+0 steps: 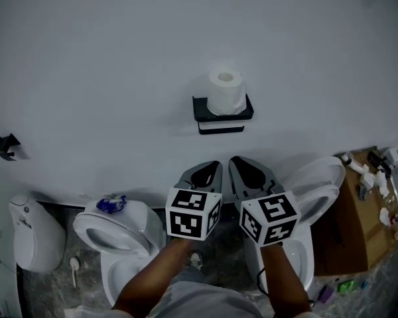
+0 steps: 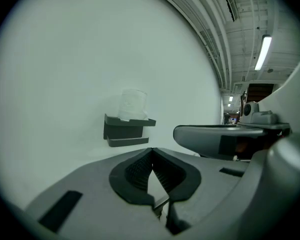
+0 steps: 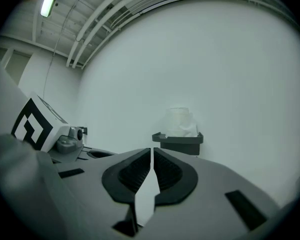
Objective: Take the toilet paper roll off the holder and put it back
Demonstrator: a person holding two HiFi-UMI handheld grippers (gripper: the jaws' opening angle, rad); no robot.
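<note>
A white toilet paper roll (image 1: 225, 91) stands upright on a black wall holder (image 1: 222, 116) against the white wall. Both grippers hover side by side below it, pointing at the wall and apart from the holder. My left gripper (image 1: 214, 167) is shut with nothing between its jaws; in its own view (image 2: 152, 154) the roll (image 2: 133, 104) and holder (image 2: 126, 130) lie ahead, up and left. My right gripper (image 1: 236, 161) is also shut and empty; its view (image 3: 151, 152) shows the roll (image 3: 180, 121) on the holder (image 3: 179, 141) just ahead, slightly right.
Two white toilets stand under the arms, one at the left (image 1: 113, 237) with a blue item (image 1: 111, 204) on it, one at the right (image 1: 316, 194). A white fixture (image 1: 32, 236) sits far left, a black hook (image 1: 6, 146) on the wall, a cluttered cardboard box (image 1: 358, 220) at right.
</note>
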